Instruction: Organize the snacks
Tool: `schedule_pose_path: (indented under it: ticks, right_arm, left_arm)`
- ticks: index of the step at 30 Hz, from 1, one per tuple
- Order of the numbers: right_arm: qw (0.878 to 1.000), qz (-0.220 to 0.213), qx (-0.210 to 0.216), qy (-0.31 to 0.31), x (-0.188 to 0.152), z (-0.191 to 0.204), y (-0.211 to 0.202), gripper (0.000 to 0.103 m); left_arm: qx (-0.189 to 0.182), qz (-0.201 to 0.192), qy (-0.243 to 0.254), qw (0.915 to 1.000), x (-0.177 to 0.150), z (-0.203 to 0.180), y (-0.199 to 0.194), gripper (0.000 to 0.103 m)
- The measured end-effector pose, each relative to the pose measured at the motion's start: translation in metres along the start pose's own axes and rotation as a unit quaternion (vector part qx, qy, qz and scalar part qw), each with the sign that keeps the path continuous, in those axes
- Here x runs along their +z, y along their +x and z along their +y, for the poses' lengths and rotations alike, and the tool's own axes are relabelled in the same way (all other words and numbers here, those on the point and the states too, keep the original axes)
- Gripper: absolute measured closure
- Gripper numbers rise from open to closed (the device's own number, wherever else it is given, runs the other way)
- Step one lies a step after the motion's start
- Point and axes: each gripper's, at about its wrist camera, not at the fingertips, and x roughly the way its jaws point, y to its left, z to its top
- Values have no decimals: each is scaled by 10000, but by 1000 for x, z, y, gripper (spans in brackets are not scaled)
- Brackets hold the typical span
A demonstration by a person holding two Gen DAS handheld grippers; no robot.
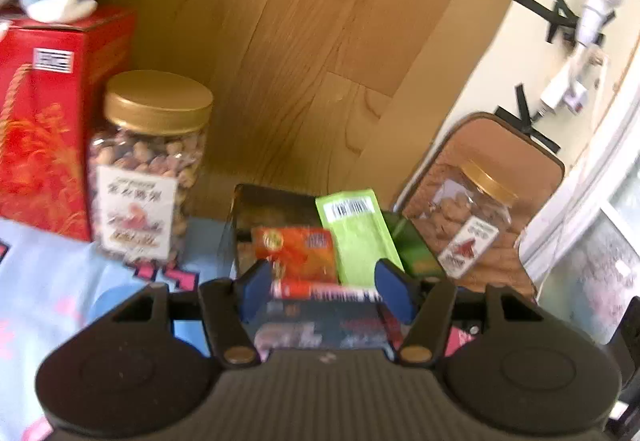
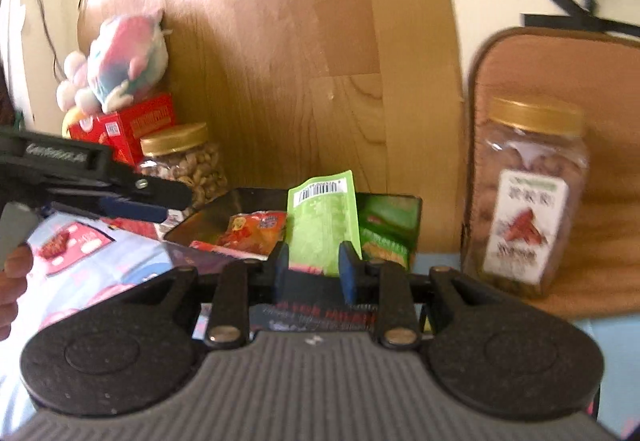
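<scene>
The left gripper (image 1: 326,291) is open wide around the dark box's (image 1: 320,325) near edge. The right gripper (image 2: 314,267) stands narrower, at the green packet (image 2: 324,225); whether it pinches it, I cannot tell.

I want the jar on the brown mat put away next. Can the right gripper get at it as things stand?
Probably yes: the jar stands upright on the brown mat, nothing in front, but the right gripper looks closed on the green packet.

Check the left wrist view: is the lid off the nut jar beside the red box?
No, the nut jar stands upright beside the red box with its gold lid seated on top.
</scene>
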Motion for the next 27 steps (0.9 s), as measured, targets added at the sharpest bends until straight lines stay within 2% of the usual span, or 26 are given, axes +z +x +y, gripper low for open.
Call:
schedule_pose_path:
  ticks: [6, 11, 12, 18, 20, 22, 27]
  right_arm:
    - [9937, -95, 55, 1112, -27, 2, -48, 73]
    - [9838, -5, 65, 1792, -52, 12, -79, 66]
    - [9822, 32, 65, 1879, -56, 15, -84, 66]
    - [9788, 208, 75, 2038, -71, 34, -106, 66]
    - [9793, 236, 71, 2009, -73, 42, -113, 62]
    - [9806, 252, 26, 1944, -75, 51, -120, 52]
    - [9808, 328, -46, 1920, -80, 63, -129, 36]
  left_arm:
    - [388, -73, 326, 9987, -49, -20, -38, 43]
    - [626, -49, 446, 9970, -89, -33, -59, 29]
    - [683, -67, 497, 9964, -96, -35, -64, 23]
    - [1054, -221, 880, 9903, -123, -49, -87, 7]
    - [1124, -253, 836, 9898, -128, -49, -95, 0]
    - [1300, -317, 870, 9872, -133, -50, -102, 0]
    - [1587, -216, 821, 9837, -143, -47, -113, 0]
